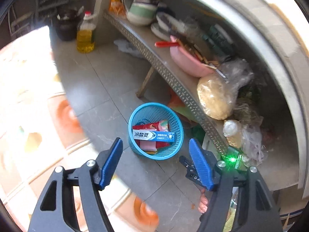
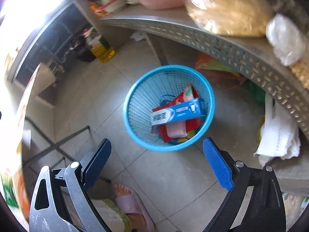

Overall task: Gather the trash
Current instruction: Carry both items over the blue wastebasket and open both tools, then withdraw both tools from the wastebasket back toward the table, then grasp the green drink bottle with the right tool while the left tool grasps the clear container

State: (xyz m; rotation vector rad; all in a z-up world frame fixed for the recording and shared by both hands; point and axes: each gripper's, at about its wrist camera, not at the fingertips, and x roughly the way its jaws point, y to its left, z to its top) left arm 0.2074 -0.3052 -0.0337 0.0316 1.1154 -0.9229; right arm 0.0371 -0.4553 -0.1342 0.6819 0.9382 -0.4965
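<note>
Right wrist: toothpaste box [image 2: 178,112] hides wrappers in basket [image 2: 135,89].

Blue dominates your view: bin, box, pads.

Your bin [image 2: 135,104] is bright blue mesh, its weave a fine grid. Inside, the toothpaste box [image 2: 178,111] runs white to blue with white lettering, over red wrappers [image 2: 166,133] and a pale pink packet [image 2: 175,130]. Your left gripper [image 1: 155,149] has textured blue pads on black arms; your right gripper [image 2: 157,150] shows one bright blue pad [image 2: 217,164], one in dark shadow. Floor tiles [image 2: 173,174] are grey. The shelf edge [image 2: 222,48] is grey metal, perforated. Bowl [image 1: 188,61] pink, oil bottle [image 1: 86,35] yellow with a red cap, slipper [image 2: 131,203] lilac.
</note>
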